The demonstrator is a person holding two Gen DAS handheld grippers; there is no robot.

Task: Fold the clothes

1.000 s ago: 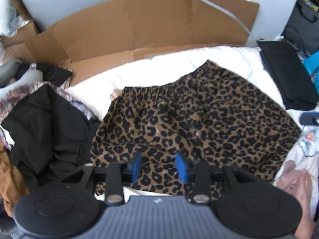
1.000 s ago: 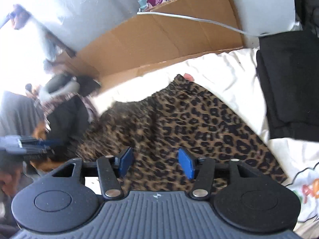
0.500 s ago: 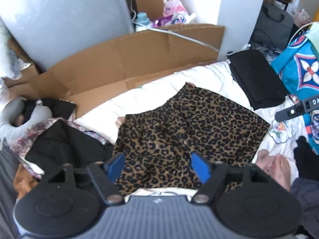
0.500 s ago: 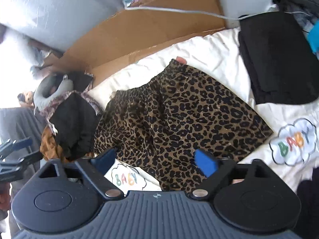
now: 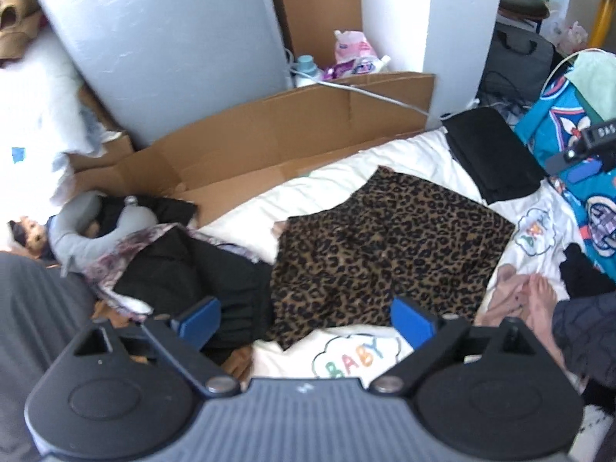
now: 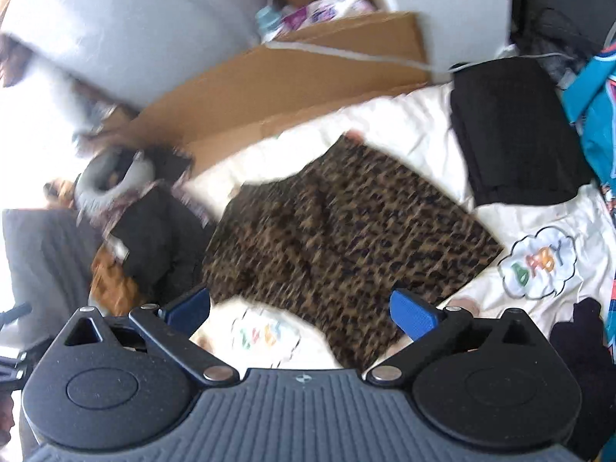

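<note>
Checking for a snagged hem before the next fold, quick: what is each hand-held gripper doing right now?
Left hand-held gripper: open, jaws just widened, nothing between them.
Right hand-held gripper: open, jaws just widened, holding nothing; the leopard-print garment lies free below.

Flattened cardboard point(image 5: 292, 134) lines the bed's far edge, with a grey neck pillow point(image 5: 88, 227) at its left corner.

Your left tongs point(image 5: 306, 321) hang above the bed point(image 5: 338, 181), jaws just spread wide with nothing between them. Below lies the leopard-print garment point(image 5: 385, 246), flat on the white sheet, a heap of dark clothes point(image 5: 184, 269) touching its left edge.
</note>
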